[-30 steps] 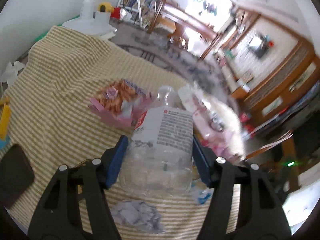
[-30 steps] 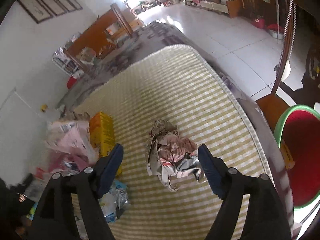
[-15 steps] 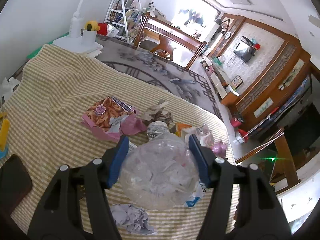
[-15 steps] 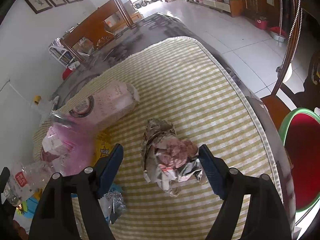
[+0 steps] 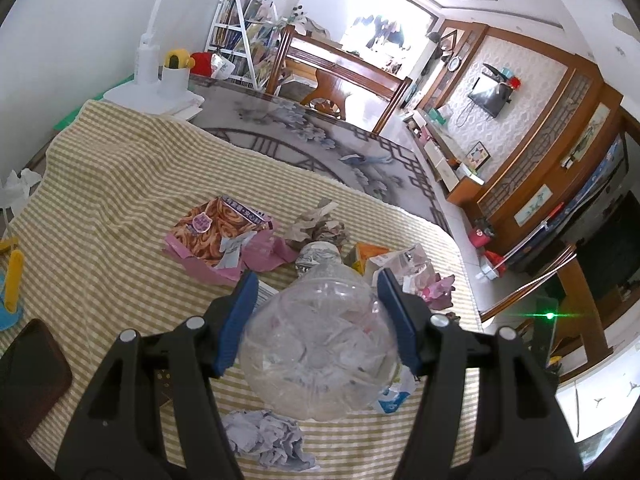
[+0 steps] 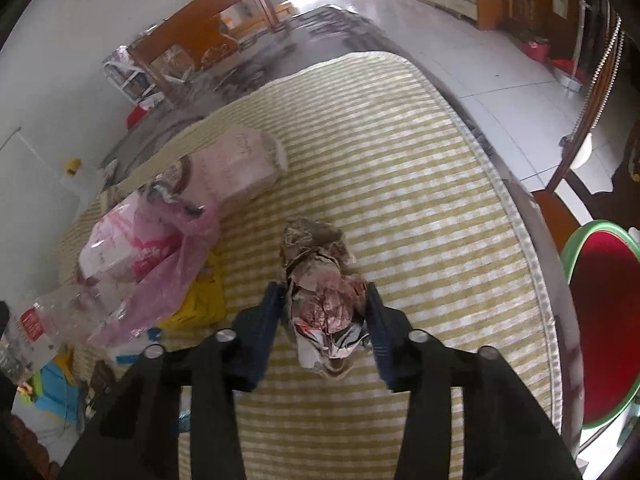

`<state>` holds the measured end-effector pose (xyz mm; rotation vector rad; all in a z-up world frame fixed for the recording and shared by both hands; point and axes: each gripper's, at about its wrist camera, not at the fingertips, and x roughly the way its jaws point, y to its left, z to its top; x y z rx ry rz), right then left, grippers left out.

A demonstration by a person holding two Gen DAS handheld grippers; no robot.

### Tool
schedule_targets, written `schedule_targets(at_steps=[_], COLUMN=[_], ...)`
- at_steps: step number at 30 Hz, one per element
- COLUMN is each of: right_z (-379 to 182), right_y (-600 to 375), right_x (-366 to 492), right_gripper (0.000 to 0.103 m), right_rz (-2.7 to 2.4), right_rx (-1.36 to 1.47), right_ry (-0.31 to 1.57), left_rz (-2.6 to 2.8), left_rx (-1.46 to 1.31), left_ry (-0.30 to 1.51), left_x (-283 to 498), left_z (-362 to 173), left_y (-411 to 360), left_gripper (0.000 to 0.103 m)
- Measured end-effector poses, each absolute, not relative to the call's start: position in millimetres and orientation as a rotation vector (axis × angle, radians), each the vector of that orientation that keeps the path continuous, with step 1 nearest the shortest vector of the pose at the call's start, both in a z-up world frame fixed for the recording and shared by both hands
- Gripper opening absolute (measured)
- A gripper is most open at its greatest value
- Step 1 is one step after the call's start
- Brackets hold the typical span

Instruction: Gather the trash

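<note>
You are mid-pickup. Your right gripper [image 6: 326, 312] has just been closing on the crumpled wrapper [image 6: 324, 300], and its blue pads now press both sides of the wad, which lies on the striped cloth [image 6: 420, 200]. Your left gripper [image 5: 318, 320] grips the clear plastic bottle [image 5: 320, 344] around its body at a middling width, bottom toward the camera. The wrapper looks like soft, creased foil or paper (likely to deform, so hold it firmly). My judgement: next, lift the wad clear and carry it to the pink bag [image 6: 148, 256] just beside it, among the other litter.
</note>
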<state>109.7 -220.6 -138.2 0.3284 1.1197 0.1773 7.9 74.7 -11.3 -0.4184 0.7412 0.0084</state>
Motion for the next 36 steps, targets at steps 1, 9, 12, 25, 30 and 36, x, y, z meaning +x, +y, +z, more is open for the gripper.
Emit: schedule_targets(at_steps=[1, 9, 12, 25, 30, 36], right_z=[-136, -119, -122, -120, -111, -80], right_y=[-221, -237, -246, -249, -249, -261], right_x=[107, 85, 84, 85, 79, 52], right_gripper=[0.036, 0.036, 0.036, 0.038, 0.038, 0.037], right_rz=[0.187, 0.216, 0.2, 0.276, 0.273, 0.245], right_rx=[0.333, 0.404, 0.425, 0.505, 0.487, 0.446], right_ry=[1.116, 1.067, 1.079, 1.094, 1.054, 0.915], left_rz=[0.008, -0.022, -0.014, 0.02, -0.024, -0.039], left_rx=[-0.412, -0.406, -0.432, -0.26, -0.281, -0.316], left_ry=[0.739, 0.853, 0.944, 1.06, 0.983, 0.755], left_x=[8, 19, 26, 45, 38, 12], left_z=[-11, -26, -39, -64, -51, -13], left_y=[74, 72, 76, 47, 48, 56], left_gripper=[0.06, 0.06, 0.063, 0.063, 0.048, 0.0])
